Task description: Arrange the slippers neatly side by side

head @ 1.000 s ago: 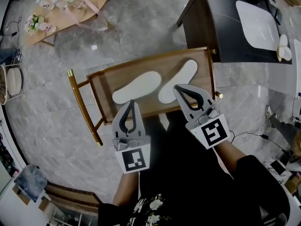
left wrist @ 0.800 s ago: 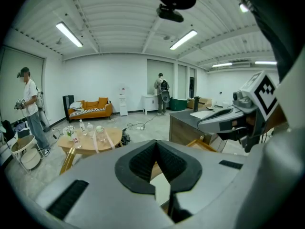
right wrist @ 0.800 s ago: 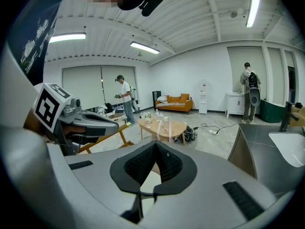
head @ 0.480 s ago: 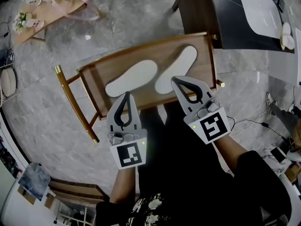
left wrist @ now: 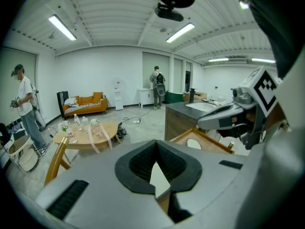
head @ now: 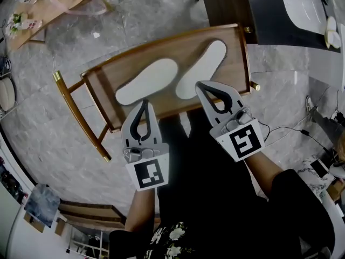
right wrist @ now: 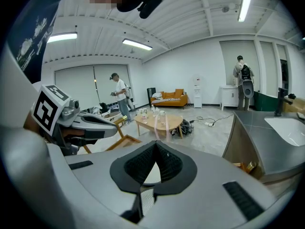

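Note:
Two white slippers lie soles-up on a low wooden table (head: 110, 99). The left slipper (head: 146, 81) lies slanted. The right slipper (head: 202, 69) angles away from it, and their near ends almost meet. My left gripper (head: 144, 102) is shut and empty, its tip over the table's near edge just short of the left slipper. My right gripper (head: 200, 84), also shut and empty, has its tip at the right slipper's near end. In the left gripper view, white slipper (left wrist: 158, 176) shows through the shut jaws. The right gripper view also shows white slipper (right wrist: 150, 174) through its jaws.
A dark cabinet (head: 229, 7) with a white sink stands just beyond the table's far right corner. An oval wooden coffee table (head: 59, 7) sits at the upper left. Cables trail over the floor at right (head: 291, 131). Two people stand far off (left wrist: 24, 106), (left wrist: 157, 82).
Both grippers have sunk toward the table's near edge and stay shut. The slippers have not moved on the table.

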